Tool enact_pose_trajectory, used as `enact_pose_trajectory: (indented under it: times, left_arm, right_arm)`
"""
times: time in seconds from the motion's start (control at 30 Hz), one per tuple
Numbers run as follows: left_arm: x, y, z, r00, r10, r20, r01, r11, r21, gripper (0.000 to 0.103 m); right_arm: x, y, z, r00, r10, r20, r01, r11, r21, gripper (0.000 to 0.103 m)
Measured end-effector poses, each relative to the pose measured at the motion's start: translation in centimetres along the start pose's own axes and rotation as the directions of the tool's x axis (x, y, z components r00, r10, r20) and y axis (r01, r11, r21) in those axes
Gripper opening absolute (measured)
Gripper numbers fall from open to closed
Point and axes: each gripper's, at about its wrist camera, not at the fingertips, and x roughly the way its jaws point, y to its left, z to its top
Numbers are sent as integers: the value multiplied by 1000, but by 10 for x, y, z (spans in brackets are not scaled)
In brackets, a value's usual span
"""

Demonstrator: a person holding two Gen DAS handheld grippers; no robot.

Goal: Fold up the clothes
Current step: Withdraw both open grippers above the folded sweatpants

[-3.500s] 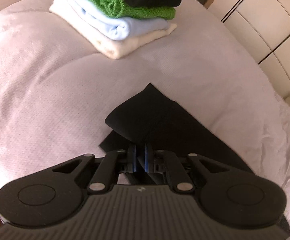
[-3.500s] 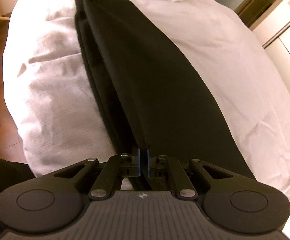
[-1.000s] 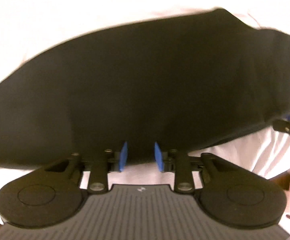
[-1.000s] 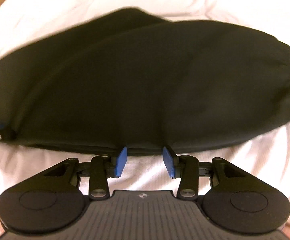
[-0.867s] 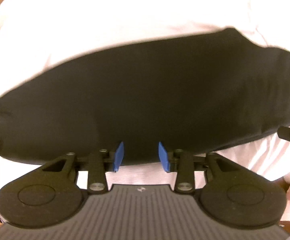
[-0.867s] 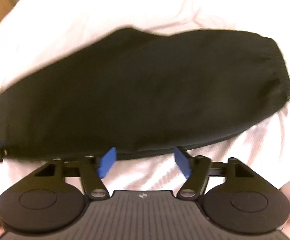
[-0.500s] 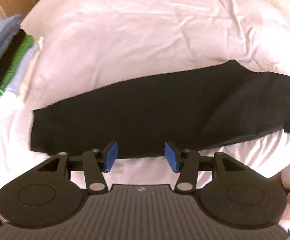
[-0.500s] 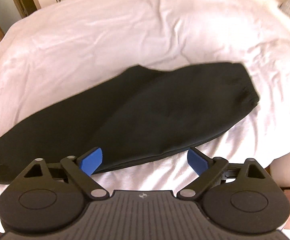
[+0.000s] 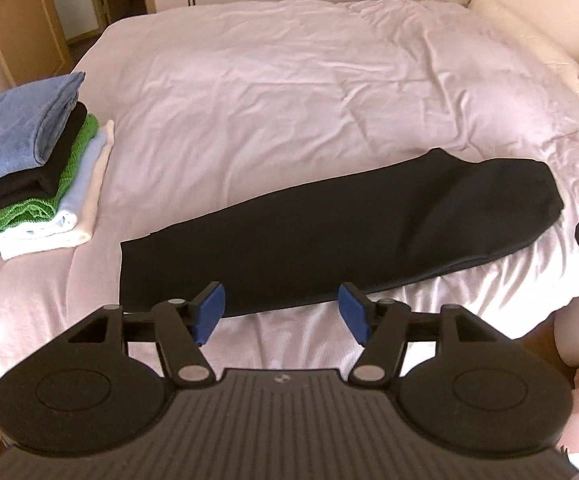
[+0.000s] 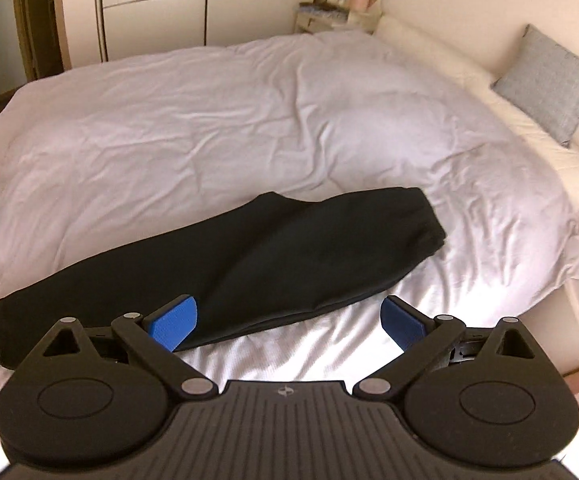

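In my left wrist view, a stack of folded clothes sits at the left edge of the frame on the bed: a blue piece on top, then black, green, pale blue and cream beneath. To its right, across the middle of the frame, the black trousers lie folded lengthwise in a long band on the white duvet, the cuff end toward the stack and the wider waist end toward the right. My left claw hangs at the lower centre, its blue pads spread wide apart with nothing between them, just in front of the trousers' near edge. At the far right edge a black tip of my other tool shows.

In my right wrist view, a sliver of the stack peeks in at the left edge. The trousers run from lower left up to the centre right of the frame, with the gathered waistband at the right end. My right claw sits at the lower centre, pads splayed fully apart and empty; the left pad overlaps the trousers' near edge in the picture, though I cannot tell whether it touches. A grey pillow leans at the upper right.
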Motion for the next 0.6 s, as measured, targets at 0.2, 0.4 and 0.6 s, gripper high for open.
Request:
enact_pose_trajectory:
  times: [0.2, 0.4, 0.6]
  left_arm:
    - [-30, 2, -9, 999, -34, 33, 33, 999, 17, 62]
    - [-50, 3, -11, 997, -39, 67, 38, 999, 7, 64]
    - [-49, 4, -11, 998, -20, 61, 21, 1000, -23, 64]
  right_arm:
    - [-30, 3, -14, 1000, -19, 13, 19, 1000, -7, 101]
    - [-44, 2, -16, 999, -19, 26, 20, 1000, -14, 101]
    - [-41, 3, -15, 1000, 1, 29, 0, 999, -35, 101]
